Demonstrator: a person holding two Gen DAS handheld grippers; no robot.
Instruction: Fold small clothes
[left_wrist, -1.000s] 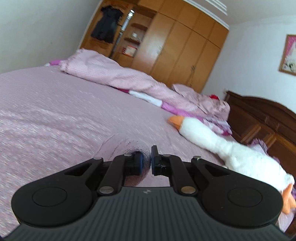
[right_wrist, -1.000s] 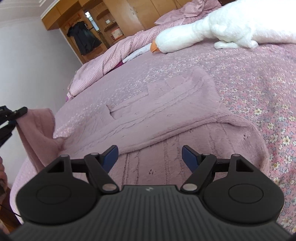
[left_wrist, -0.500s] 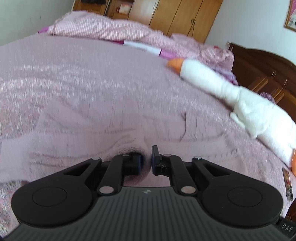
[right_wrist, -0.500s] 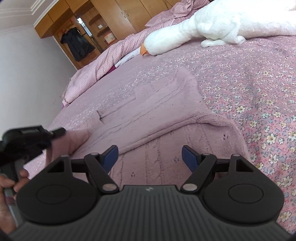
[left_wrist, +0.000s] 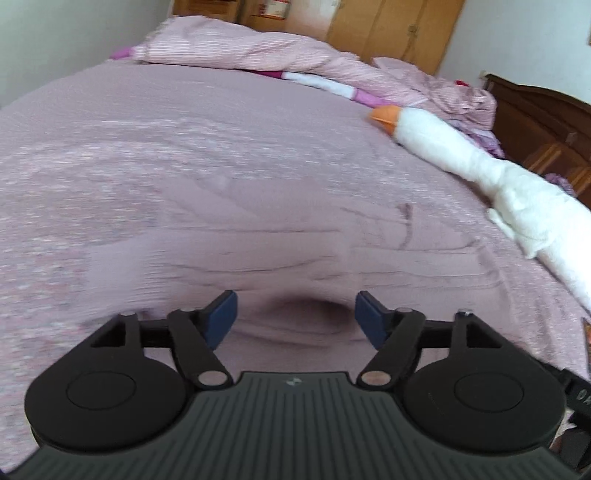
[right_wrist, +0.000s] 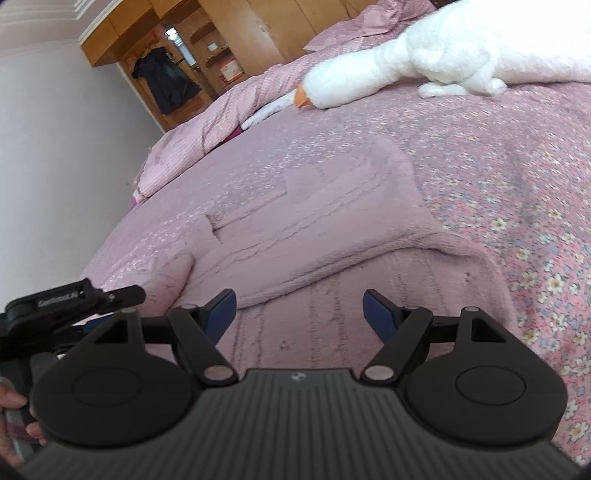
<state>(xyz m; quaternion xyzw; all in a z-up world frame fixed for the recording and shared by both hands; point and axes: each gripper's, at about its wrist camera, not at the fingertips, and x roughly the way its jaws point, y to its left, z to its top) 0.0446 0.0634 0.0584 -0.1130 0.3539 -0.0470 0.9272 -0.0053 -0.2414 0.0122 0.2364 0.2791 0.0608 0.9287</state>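
Knit mauve sweater (right_wrist: 332, 221) on bed (right_wrist: 517, 166): soft, light, limp, stretchy; pinch folded edge. Left hand-held gripper (left_wrist: 295, 317) just opened, nothing pinched; right hand-held gripper (right_wrist: 299, 310) spread, empty.

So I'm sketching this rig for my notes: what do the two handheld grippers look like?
Both look alike: the left gripper and right gripper have a dark grey ribbed body with a small logo, two round black discs, black linkage arms on silver pins, and blue-padded fingers. In the right wrist view, the left one's side carries white lettering, too blurred to read.
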